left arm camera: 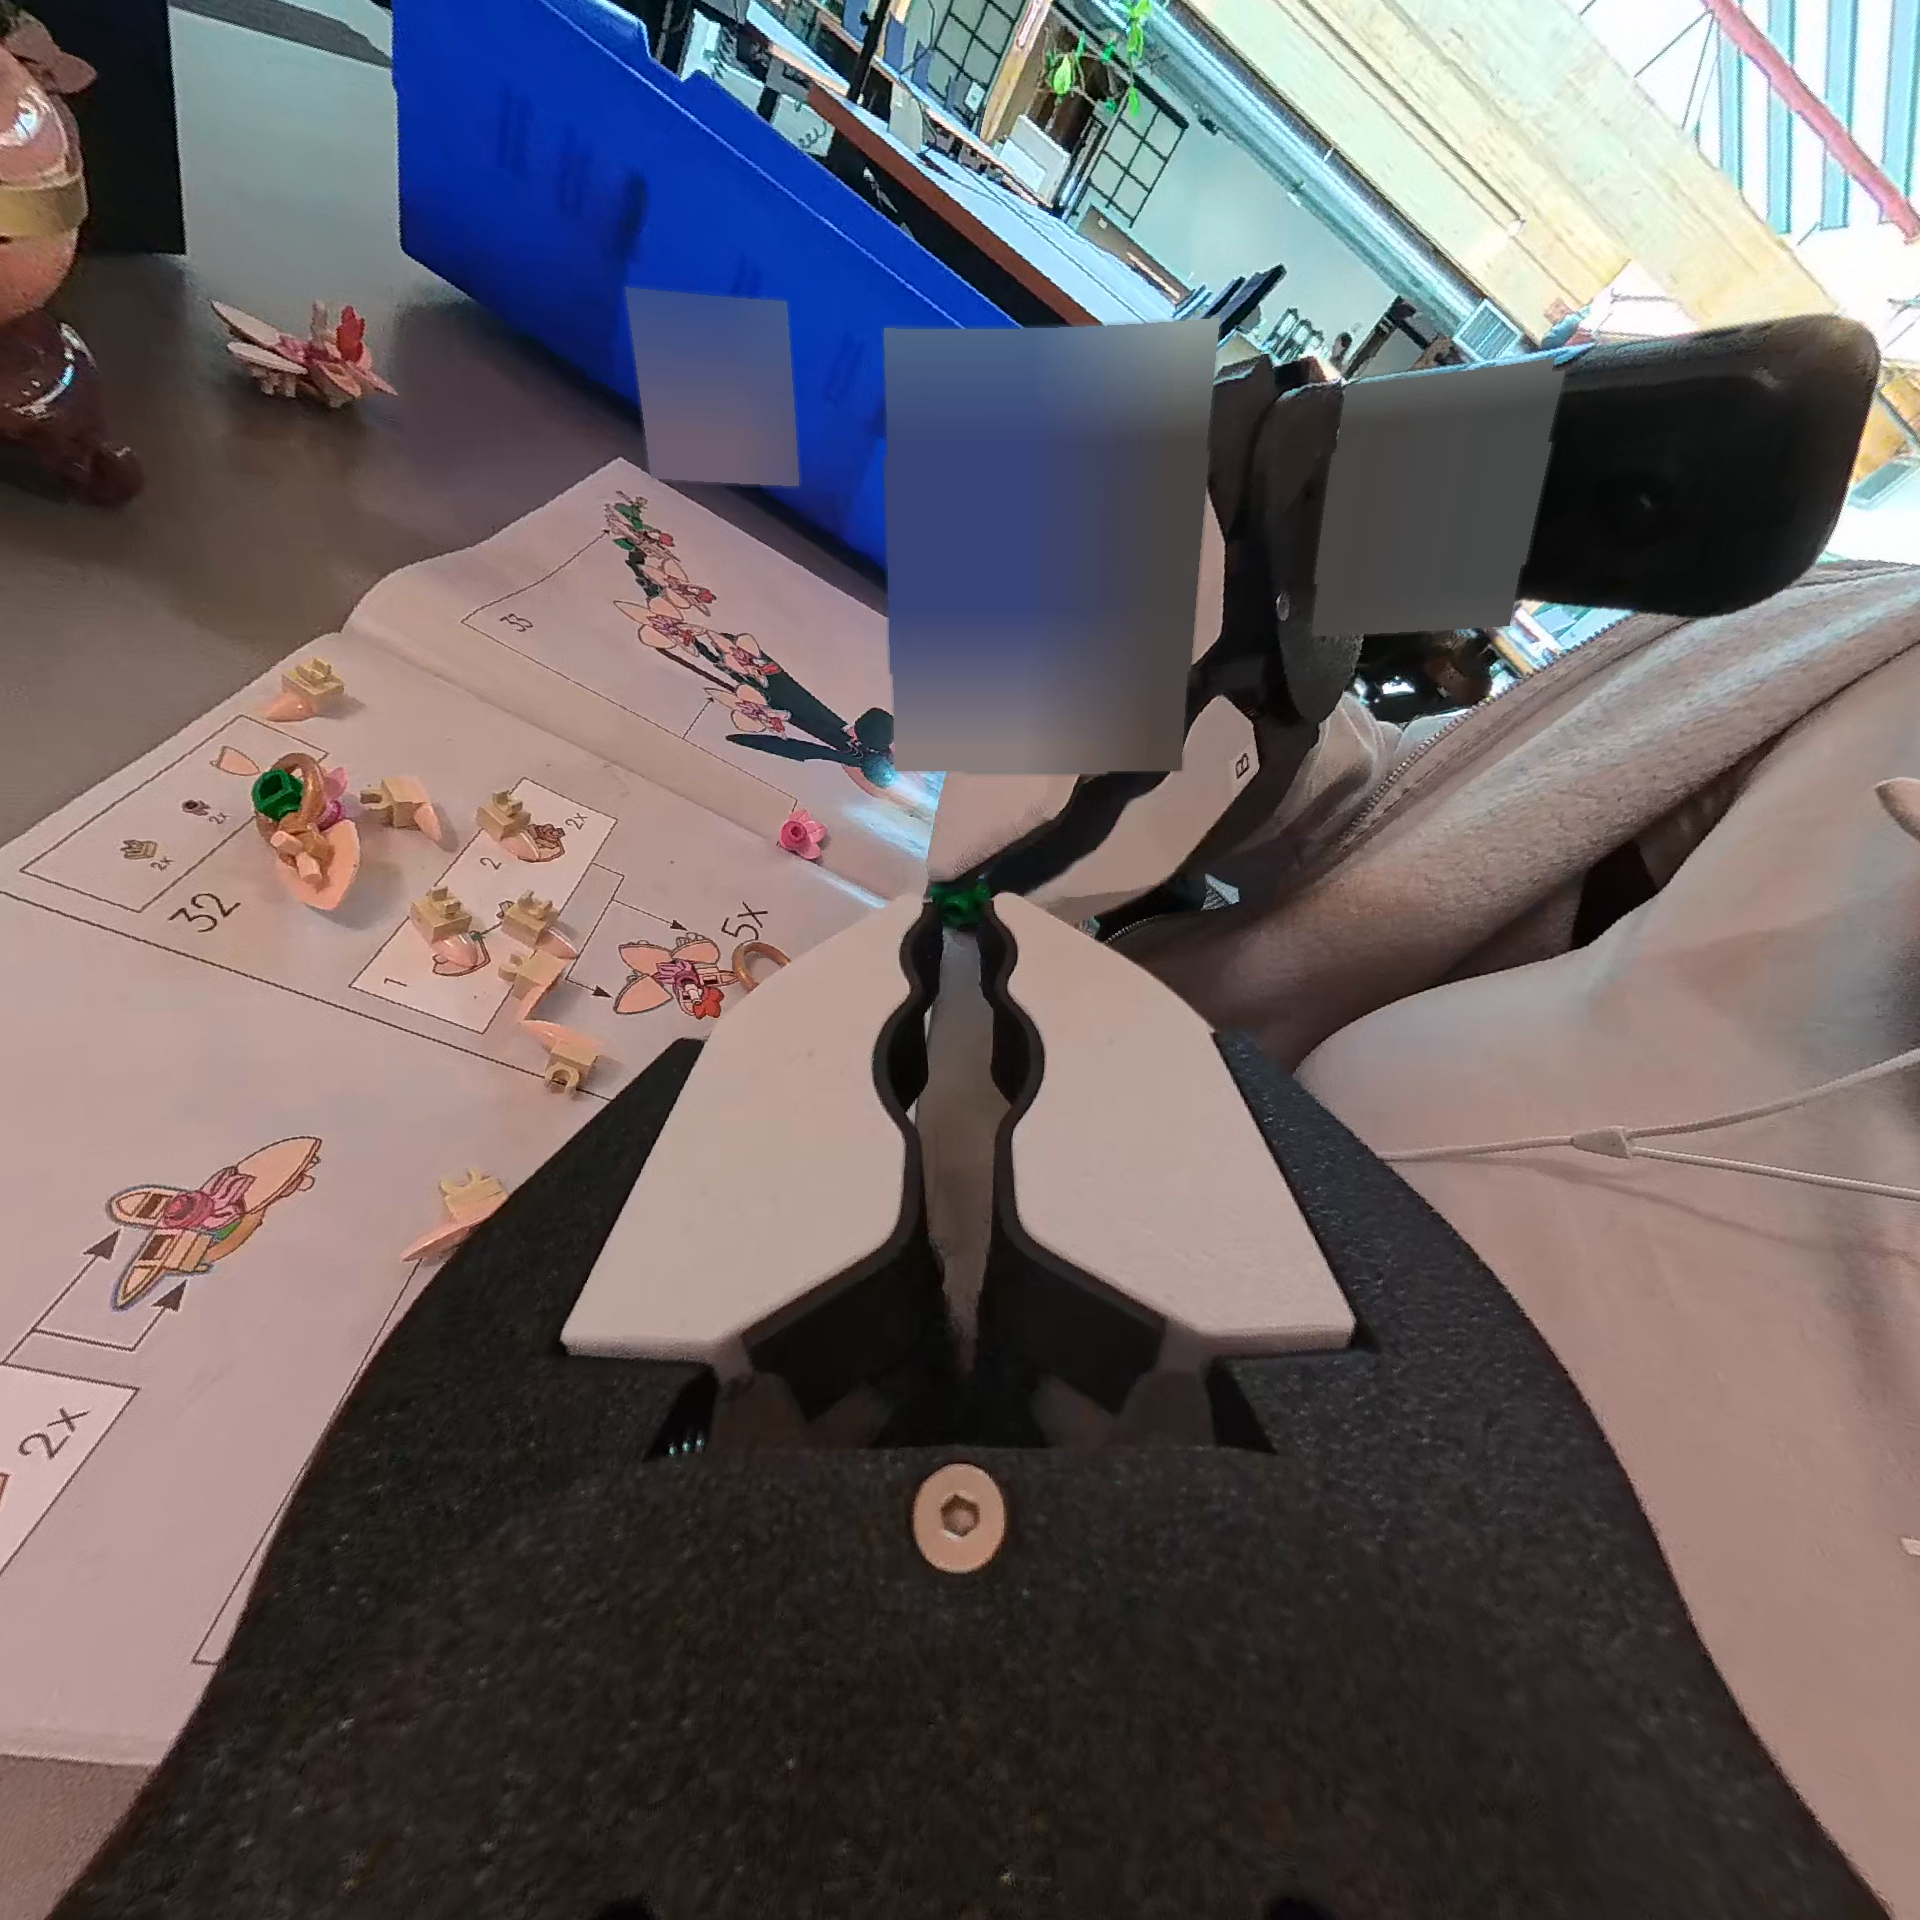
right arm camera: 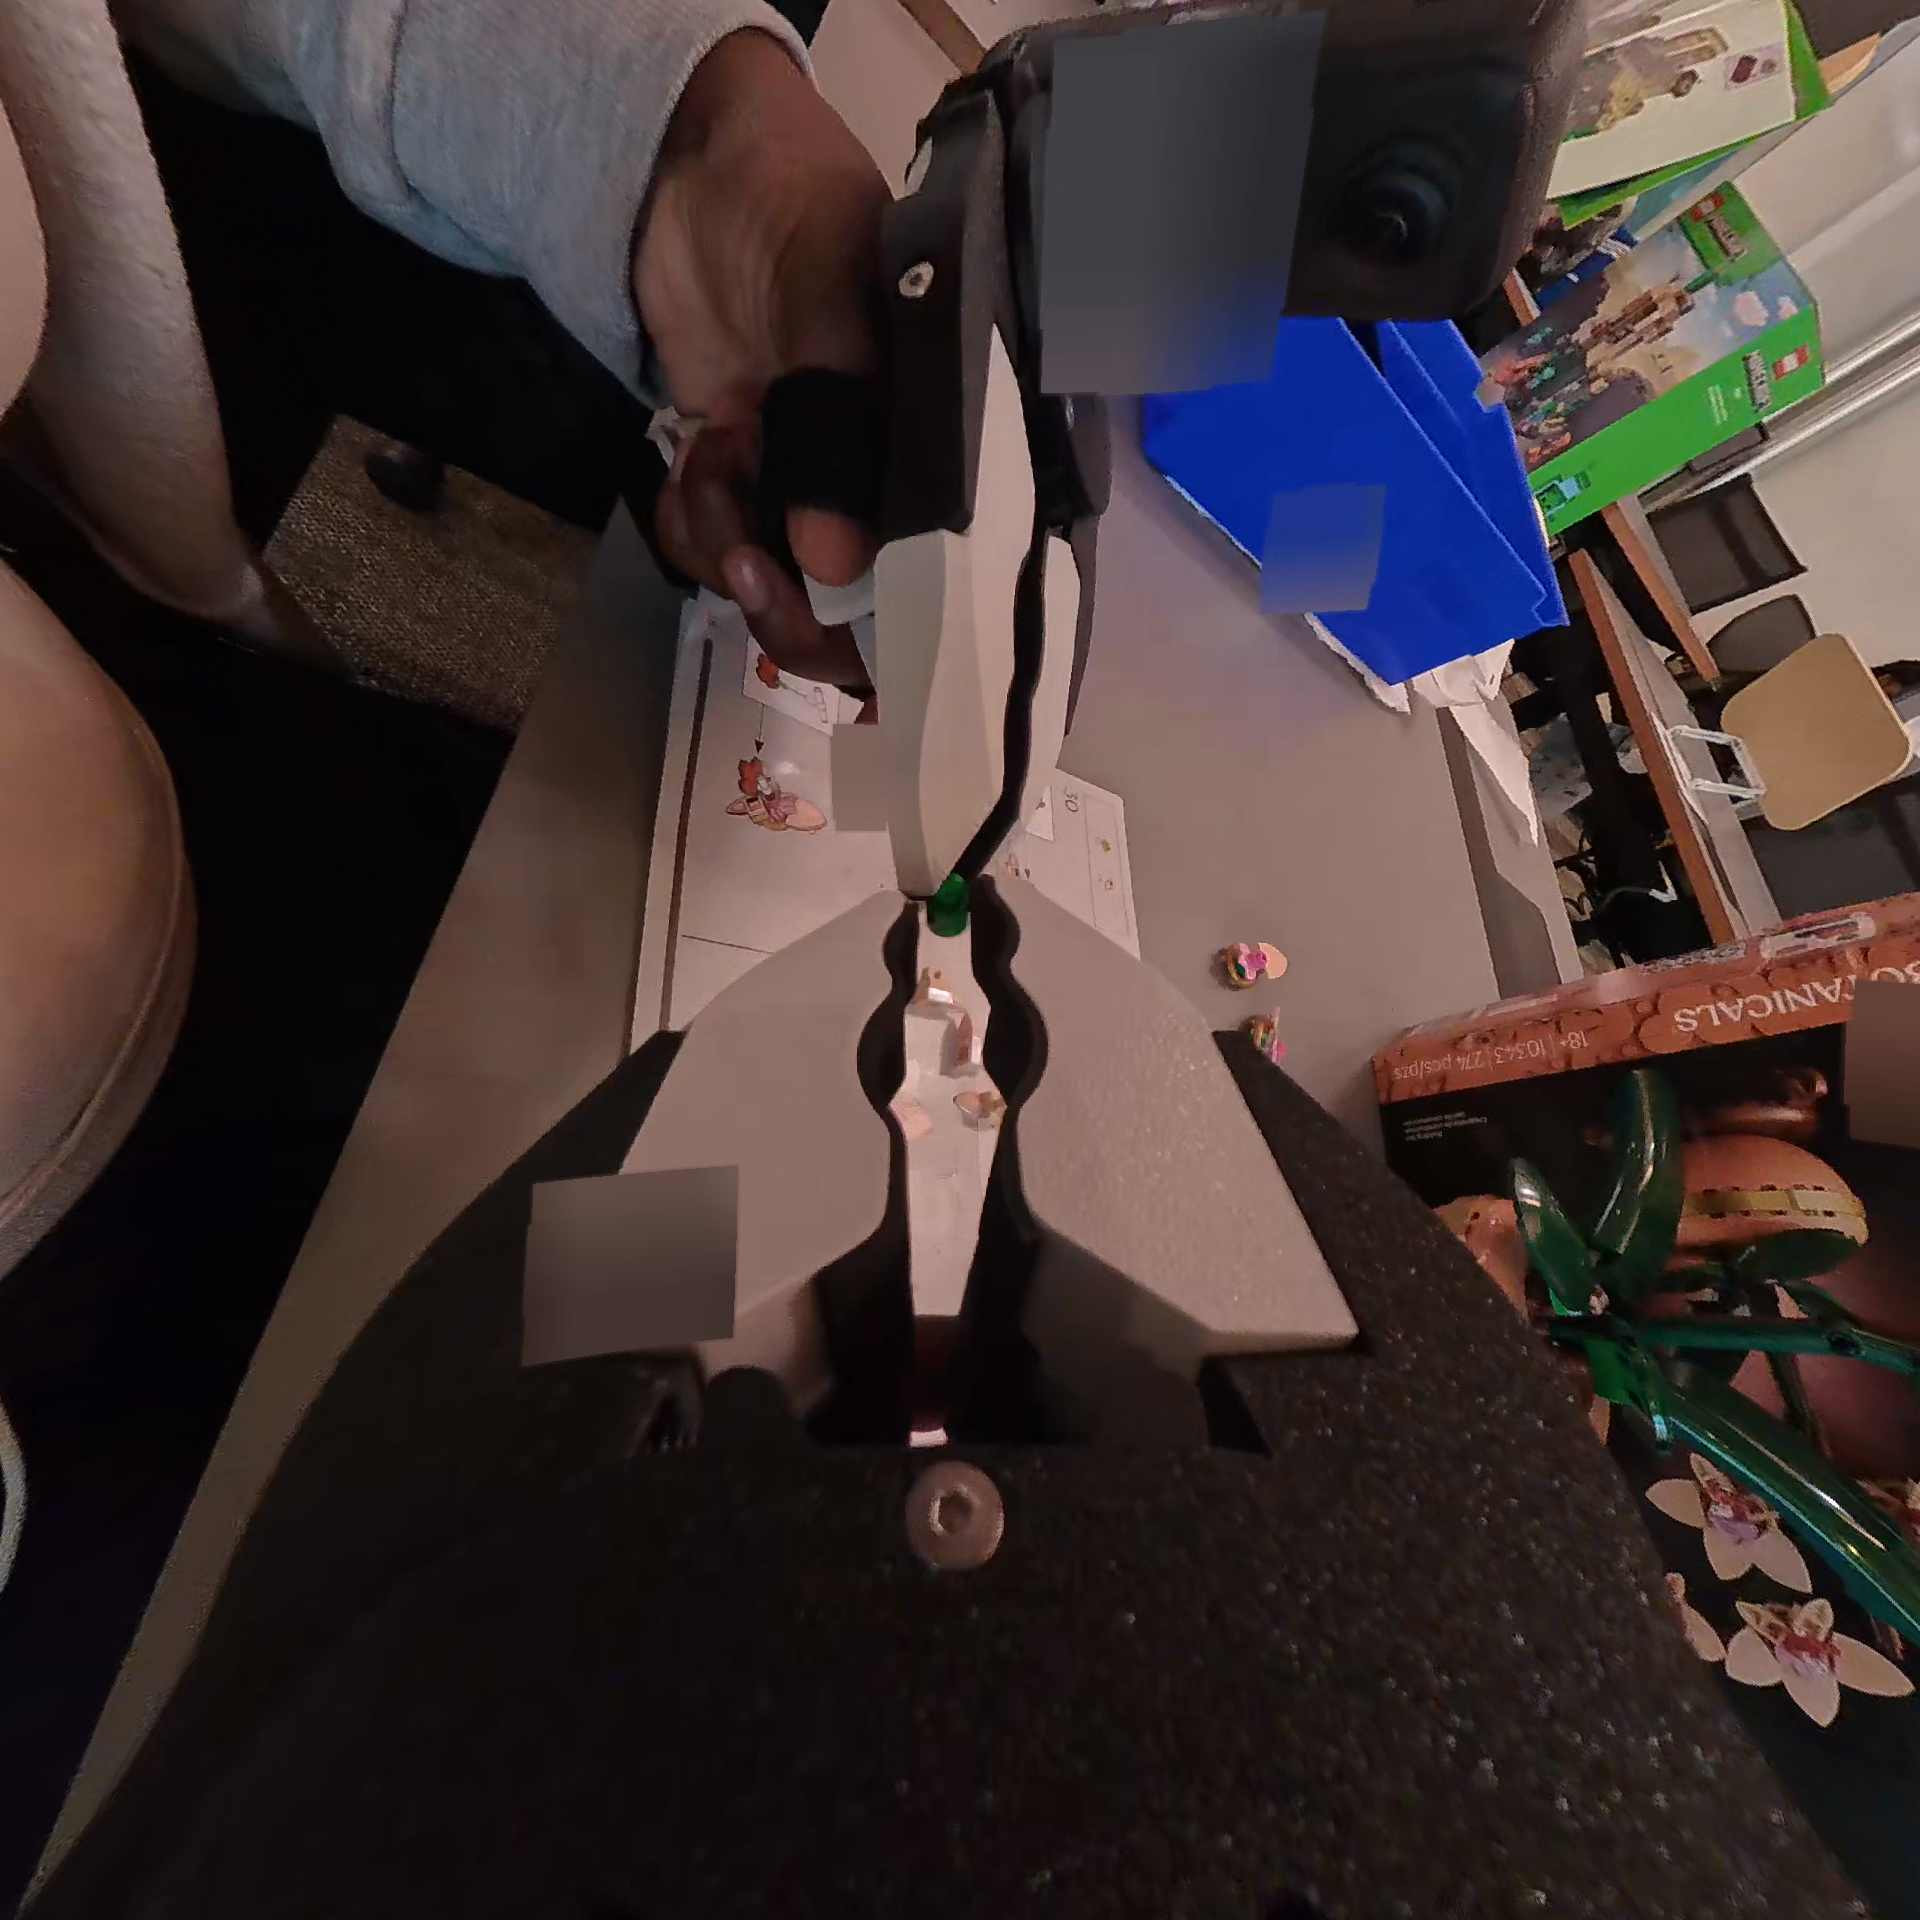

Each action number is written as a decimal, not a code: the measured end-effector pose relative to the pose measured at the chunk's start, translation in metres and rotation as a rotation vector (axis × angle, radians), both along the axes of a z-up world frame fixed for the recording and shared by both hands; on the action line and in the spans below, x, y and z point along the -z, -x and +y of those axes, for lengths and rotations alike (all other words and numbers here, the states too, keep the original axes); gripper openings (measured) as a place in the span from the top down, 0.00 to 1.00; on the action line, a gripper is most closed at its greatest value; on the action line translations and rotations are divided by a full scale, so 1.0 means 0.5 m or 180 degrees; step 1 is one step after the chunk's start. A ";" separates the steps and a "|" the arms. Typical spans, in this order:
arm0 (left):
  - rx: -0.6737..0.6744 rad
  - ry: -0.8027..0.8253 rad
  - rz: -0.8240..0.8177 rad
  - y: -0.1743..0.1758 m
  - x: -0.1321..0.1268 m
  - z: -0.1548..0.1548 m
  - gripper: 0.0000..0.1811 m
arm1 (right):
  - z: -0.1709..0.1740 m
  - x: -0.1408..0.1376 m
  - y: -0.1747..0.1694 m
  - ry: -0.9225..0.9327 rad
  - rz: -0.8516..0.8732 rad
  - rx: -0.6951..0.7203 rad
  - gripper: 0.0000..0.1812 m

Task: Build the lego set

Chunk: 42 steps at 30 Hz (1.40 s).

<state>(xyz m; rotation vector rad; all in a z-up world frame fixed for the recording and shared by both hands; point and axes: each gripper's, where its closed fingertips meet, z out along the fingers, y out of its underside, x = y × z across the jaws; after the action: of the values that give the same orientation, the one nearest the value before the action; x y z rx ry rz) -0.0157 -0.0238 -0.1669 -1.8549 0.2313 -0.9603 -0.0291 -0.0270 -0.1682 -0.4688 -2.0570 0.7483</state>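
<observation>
- Green, small and round, the lego stud point(left arm camera: 958, 902) sits in the air above the desk point(left arm camera: 260, 582), right where the tips of both grippers meet; in the right wrist view the same stud point(right arm camera: 947, 902) shows at the tip of that view's own fingers.
- The left gripper point(left arm camera: 961, 912) has its jaws drawn close together at the tips, pinching the green piece, with only a thin wavy gap behind.
- The right gripper point(right arm camera: 948, 914) comes at it from the opposite side; its jaws are also nearly together and touch the stud, though whether they truly grip it or only press against it I cannot tell.
- A hand point(right arm camera: 758, 343) in a pale sleeve holds the left gripper's handle.
- Beneath lies the open instruction booklet point(left arm camera: 156, 1091), scattered with tan and peach petal pieces point(left arm camera: 436, 930), a partly built blossom point(left arm camera: 307, 831) with a green stud and a gold ring, and a single pink flower stud point(left arm camera: 801, 834).
- Farther back on the desk rest a finished pink flower point(left arm camera: 312, 353) and a blue bin point(left arm camera: 644, 218).
- At the right gripper's side stand a brown set box point(right arm camera: 1621, 1013) and green stems point(right arm camera: 1683, 1340) with pale blossoms.
</observation>
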 end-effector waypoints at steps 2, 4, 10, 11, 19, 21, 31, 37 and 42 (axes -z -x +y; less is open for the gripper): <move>0.0043 -0.0030 0.0028 -0.002 0.000 -0.001 0.96 | 0.000 -0.001 -0.003 0.0086 -0.0037 -0.0017 0.96; 0.0140 -0.0124 0.0129 -0.008 -0.001 -0.006 0.96 | -0.001 -0.002 -0.012 0.0265 -0.0121 -0.0084 0.96; 0.0154 -0.0292 0.1573 0.006 0.044 -0.022 0.87 | 0.043 0.047 -0.052 0.0787 -0.0950 -0.0239 0.96; 0.0140 -0.0326 0.1708 0.000 0.043 -0.023 0.87 | 0.051 0.059 -0.054 0.0799 -0.1101 -0.0258 0.96; -0.0112 0.0231 0.2229 0.011 0.104 0.009 0.95 | 0.064 0.112 -0.029 0.0552 -0.1533 -0.0475 0.96; 0.0126 0.0463 0.1671 -0.008 0.097 0.004 0.96 | 0.065 0.114 -0.028 0.0479 -0.1589 -0.0544 0.96; 0.0438 0.1439 0.0917 0.001 0.114 0.001 0.89 | 0.066 0.127 -0.028 0.0500 -0.1784 -0.0883 0.96; 0.0529 0.1644 0.0880 -0.006 0.131 0.008 0.96 | 0.072 0.134 -0.028 0.0518 -0.1825 -0.0906 0.96; 0.0640 0.1830 0.0836 -0.002 0.136 0.007 0.99 | 0.067 0.132 -0.023 0.0598 -0.1800 -0.0941 0.96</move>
<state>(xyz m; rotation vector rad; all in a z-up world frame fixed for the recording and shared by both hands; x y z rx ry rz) -0.0146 -0.0201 -0.2347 -2.5300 0.3297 -0.9834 -0.0178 0.0066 -0.2341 -0.5311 -2.6335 1.0845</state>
